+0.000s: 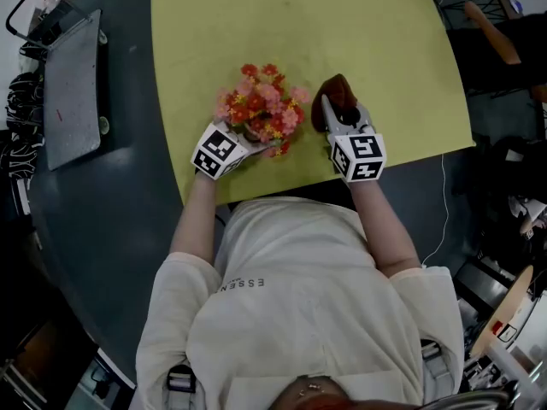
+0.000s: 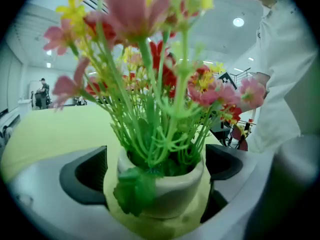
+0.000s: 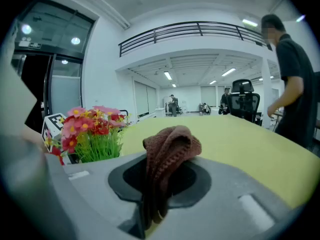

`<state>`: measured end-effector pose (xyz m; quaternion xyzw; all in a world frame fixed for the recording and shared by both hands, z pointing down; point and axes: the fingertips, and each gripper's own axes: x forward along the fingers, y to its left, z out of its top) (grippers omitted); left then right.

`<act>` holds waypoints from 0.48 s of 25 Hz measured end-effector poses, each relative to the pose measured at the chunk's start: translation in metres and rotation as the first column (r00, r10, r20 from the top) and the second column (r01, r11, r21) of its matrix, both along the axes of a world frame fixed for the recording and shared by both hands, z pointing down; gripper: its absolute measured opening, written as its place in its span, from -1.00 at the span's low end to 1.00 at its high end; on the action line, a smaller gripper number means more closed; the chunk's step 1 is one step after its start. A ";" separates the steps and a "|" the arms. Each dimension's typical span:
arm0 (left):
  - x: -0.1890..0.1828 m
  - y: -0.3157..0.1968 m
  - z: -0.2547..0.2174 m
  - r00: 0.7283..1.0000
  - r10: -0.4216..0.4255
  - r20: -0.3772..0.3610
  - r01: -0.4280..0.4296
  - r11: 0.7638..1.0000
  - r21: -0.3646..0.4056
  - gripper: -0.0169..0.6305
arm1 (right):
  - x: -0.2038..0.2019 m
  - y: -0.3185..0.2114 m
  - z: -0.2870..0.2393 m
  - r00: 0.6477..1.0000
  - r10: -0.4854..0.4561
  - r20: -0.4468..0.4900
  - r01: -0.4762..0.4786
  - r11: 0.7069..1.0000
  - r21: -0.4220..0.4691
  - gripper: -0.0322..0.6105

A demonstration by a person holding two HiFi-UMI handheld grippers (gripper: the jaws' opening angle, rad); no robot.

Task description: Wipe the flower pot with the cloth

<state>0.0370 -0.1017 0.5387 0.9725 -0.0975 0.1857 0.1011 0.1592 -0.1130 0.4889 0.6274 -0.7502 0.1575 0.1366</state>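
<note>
The left gripper (image 1: 249,142) has its jaws closed against both sides of the white flower pot (image 2: 172,191), which sits between them near the front edge of the yellow table (image 1: 359,24), with a bunch of red, pink and yellow flowers (image 1: 261,102) rising from it. The pot's base is hidden, so it probably rests on the table, but that is not certain. Just to the right, clear of the flowers, the right gripper (image 1: 340,116) clamps a brown knitted cloth (image 3: 169,151), which bunches above the jaws and hangs down between them
</note>
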 end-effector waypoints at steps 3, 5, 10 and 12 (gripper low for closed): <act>-0.018 0.006 -0.008 0.998 -0.061 0.013 0.061 0.998 -0.019 1.00 | 0.001 0.003 -0.006 1.000 0.003 0.029 -0.002 1.000 -0.017 -0.72; -0.035 0.008 -0.014 0.992 -0.121 0.022 0.121 0.992 -0.025 1.00 | 0.002 0.005 -0.013 0.999 0.001 0.042 0.000 1.000 -0.022 -0.73; -0.080 -0.006 -0.049 0.941 -0.337 -0.027 0.338 0.941 0.023 -0.22 | -0.005 0.010 -0.033 0.998 -0.030 0.056 0.031 0.999 -0.015 -0.73; -0.093 -0.014 -0.069 0.909 -0.412 -0.068 0.416 0.906 0.072 -0.60 | -0.013 0.014 -0.038 0.998 -0.053 0.044 0.054 0.998 -0.012 -0.73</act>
